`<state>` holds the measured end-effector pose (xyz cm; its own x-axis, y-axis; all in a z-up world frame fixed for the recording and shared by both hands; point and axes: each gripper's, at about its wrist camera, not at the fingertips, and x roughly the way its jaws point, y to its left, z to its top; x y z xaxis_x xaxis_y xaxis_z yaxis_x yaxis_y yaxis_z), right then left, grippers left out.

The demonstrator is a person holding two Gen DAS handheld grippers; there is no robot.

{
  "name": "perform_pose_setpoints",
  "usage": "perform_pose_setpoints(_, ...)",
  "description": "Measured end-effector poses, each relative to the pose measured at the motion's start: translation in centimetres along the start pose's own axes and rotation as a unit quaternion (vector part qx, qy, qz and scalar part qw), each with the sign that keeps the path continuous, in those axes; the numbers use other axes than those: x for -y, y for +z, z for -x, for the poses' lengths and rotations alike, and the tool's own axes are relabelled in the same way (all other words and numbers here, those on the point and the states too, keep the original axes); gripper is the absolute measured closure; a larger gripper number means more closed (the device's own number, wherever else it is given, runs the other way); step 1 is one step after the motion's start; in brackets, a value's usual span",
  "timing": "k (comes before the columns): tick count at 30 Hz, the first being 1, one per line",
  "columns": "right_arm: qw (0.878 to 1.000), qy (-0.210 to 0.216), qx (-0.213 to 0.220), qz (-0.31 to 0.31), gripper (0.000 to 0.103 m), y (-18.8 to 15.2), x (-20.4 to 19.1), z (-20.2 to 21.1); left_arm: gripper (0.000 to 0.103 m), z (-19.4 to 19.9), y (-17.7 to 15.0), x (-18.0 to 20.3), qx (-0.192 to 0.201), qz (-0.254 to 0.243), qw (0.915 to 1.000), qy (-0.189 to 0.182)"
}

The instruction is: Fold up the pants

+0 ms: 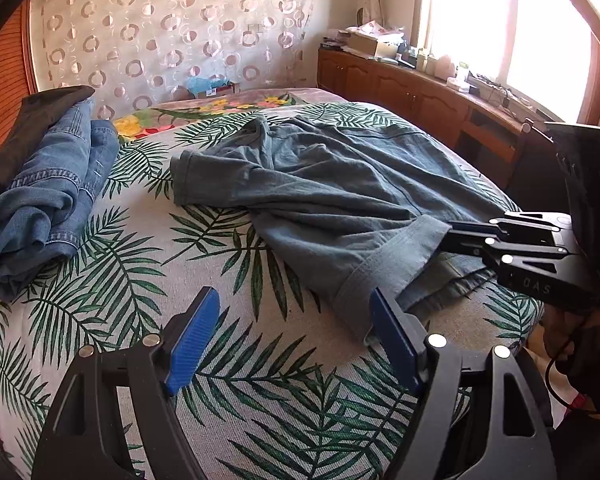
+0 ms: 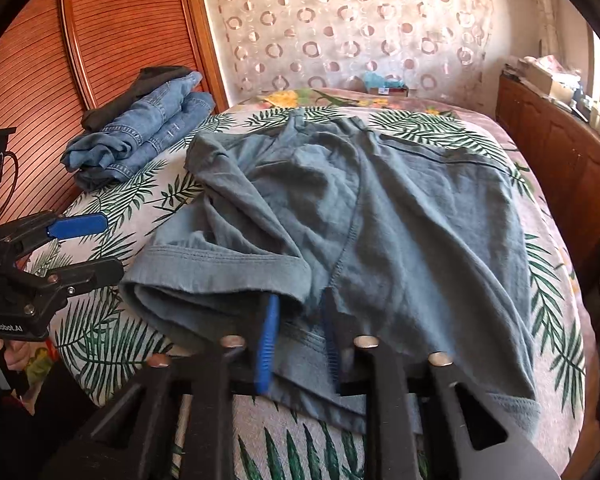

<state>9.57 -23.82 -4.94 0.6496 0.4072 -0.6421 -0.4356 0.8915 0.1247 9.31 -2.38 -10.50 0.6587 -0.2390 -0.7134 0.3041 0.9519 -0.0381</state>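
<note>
Grey-blue pants [image 1: 340,192] lie crumpled on the leaf-print bed [image 1: 204,360], also in the right wrist view [image 2: 400,220]. My left gripper [image 1: 292,320] is open and empty, its right pad beside a pant-leg hem [image 1: 384,268]. It also shows in the right wrist view [image 2: 96,244] at the left, open. My right gripper [image 2: 300,332] has its jaws narrowed around a fold of the pants' near hem, with cloth between the blue pads. In the left wrist view it [image 1: 452,236] reaches into the hem from the right.
Folded blue jeans [image 1: 40,208] on a dark garment lie at the bed's left edge, also in the right wrist view [image 2: 140,136]. A wooden cabinet [image 1: 412,92] with clutter runs along the right under the window. A slatted wooden door [image 2: 80,40] stands left.
</note>
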Motion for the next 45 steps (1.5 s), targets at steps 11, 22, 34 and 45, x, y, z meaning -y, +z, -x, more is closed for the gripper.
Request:
perform_pose_setpoints(11,0.998,0.001,0.062,-0.016,0.101,-0.4,0.5,6.0,0.025,0.5,0.3,1.0,0.009,-0.011,0.9998,-0.013)
perform_pose_setpoints(22,0.996,-0.045,0.063,-0.047,0.101,-3.4,2.4,9.5,0.025,0.1,1.0,2.4,0.009,-0.028,0.9994,-0.017)
perform_pose_setpoints(34,0.993,-0.068,0.036,-0.088,0.101,-5.3,3.9,10.6,0.025,-0.4,2.2,3.8,0.012,-0.043,0.9987,-0.022)
perform_pose_setpoints(45,0.991,-0.088,0.029,-0.099,0.101,-5.3,4.4,11.5,0.025,-0.8,2.3,4.7,0.009,-0.051,0.9984,-0.023)
